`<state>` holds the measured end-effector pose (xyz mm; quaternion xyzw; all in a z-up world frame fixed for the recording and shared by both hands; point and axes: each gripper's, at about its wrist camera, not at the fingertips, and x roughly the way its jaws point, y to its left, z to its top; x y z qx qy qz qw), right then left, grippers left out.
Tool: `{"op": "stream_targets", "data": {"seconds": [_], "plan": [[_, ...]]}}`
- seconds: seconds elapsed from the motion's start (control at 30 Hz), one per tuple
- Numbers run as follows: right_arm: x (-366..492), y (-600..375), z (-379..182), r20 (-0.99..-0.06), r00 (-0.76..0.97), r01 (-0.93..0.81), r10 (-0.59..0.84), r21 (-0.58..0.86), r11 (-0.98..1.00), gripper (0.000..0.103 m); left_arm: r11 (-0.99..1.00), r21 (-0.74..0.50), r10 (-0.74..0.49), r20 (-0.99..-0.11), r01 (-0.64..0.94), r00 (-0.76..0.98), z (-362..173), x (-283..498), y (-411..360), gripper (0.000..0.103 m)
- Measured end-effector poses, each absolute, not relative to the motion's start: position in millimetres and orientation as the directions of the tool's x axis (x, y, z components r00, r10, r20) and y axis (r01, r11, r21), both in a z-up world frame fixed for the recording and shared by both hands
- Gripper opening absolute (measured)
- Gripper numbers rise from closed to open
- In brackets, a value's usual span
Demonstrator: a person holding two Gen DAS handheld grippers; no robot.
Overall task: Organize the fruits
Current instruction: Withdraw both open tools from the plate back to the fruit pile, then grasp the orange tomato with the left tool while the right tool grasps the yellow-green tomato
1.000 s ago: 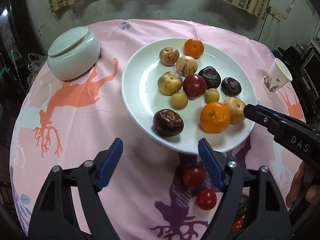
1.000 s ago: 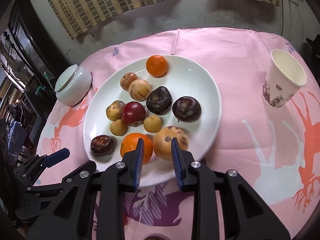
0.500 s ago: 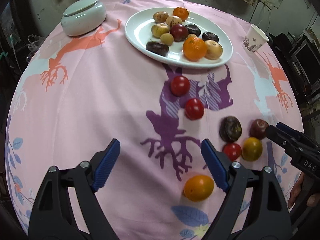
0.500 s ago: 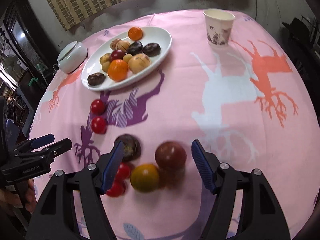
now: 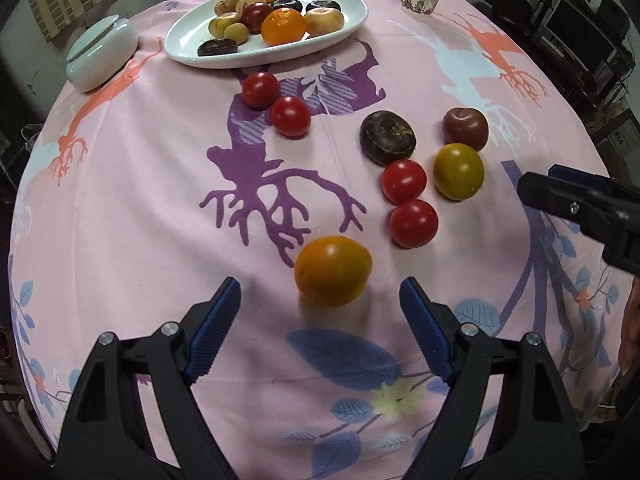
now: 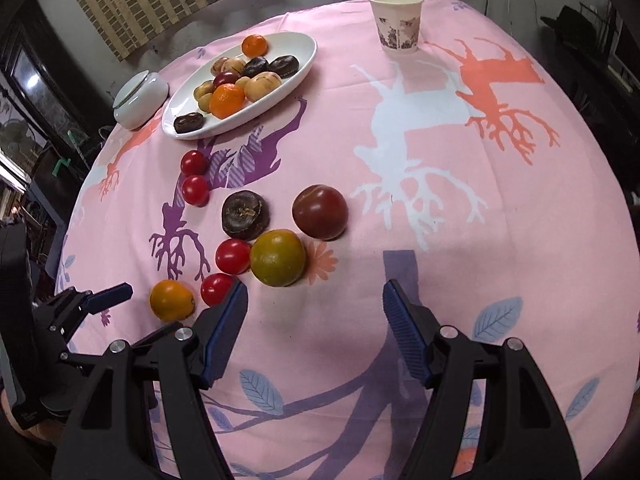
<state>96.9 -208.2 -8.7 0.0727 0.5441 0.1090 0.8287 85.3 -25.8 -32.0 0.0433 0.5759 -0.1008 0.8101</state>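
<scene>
Loose fruit lies on the pink tablecloth: an orange (image 5: 332, 271), several red tomatoes (image 5: 403, 181), a yellow-green fruit (image 6: 278, 258), a dark purple fruit (image 6: 245, 215) and a dark red plum (image 6: 320, 211). My left gripper (image 5: 319, 286) hovers over the near side; its jaws are closing slightly. The orange sits just ahead of its tips, untouched. My right gripper (image 6: 315, 286) is open over bare cloth, the yellow-green fruit just beyond its left finger. A white plate (image 6: 304, 64) at the back holds several fruits. One right finger (image 5: 568, 200) shows at the right of the left wrist view.
A paper cup (image 6: 398, 24) stands at the far right of the round table. A white lidded jar (image 6: 140, 100) sits left of the plate. The cloth drops off at the table's edge all around. A hand (image 5: 630, 320) shows at the right edge.
Both grippers have pulled back from the plate to the near side of the table. The right jaws went from nearly shut to wide apart. The loose fruit now lies close ahead.
</scene>
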Motion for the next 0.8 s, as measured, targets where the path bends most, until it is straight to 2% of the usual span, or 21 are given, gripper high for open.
{"op": "stream_targets", "data": {"seconds": [0.07, 0.17, 0.2, 0.37, 0.6, 0.77, 0.8], "plan": [[96, -206, -10, -0.891, 0.377, -0.118, 0.254, 0.225, 0.967, 0.07, 0.975, -0.06, -0.124, -0.947, 0.216, 0.297, -36, 89, -27, 0.077], [94, -206, -15, -0.897, 0.352, -0.101, 0.268, 0.248, 0.963, 0.07, 0.973, -0.084, -0.141, -0.954, 0.217, 0.265, -44, 94, -28, 0.058], [94, -206, -16, -0.898, 0.345, -0.095, 0.273, 0.256, 0.962, 0.07, 0.973, -0.091, -0.145, -0.956, 0.214, 0.254, -47, 95, -27, 0.04], [96, -201, -18, -0.898, 0.346, -0.118, 0.273, 0.247, 0.962, 0.07, 0.968, -0.181, -0.221, -0.945, 0.176, 0.241, -47, 98, -12, 0.04], [110, -181, -32, -0.907, 0.337, -0.156, 0.254, 0.212, 0.965, 0.07, 0.969, -0.183, -0.22, -0.944, 0.163, 0.246, -48, 97, -7, 0.04], [125, -180, -45, -0.915, 0.295, -0.119, 0.276, 0.252, 0.96, 0.054, 0.97, -0.177, -0.217, -0.942, 0.169, 0.256, -48, 99, -9, 0.04], [128, -180, -47, -0.917, 0.284, -0.113, 0.282, 0.26, 0.959, 0.054, 0.97, -0.179, -0.217, -0.942, 0.166, 0.257, -48, 99, -9, 0.041]]}}
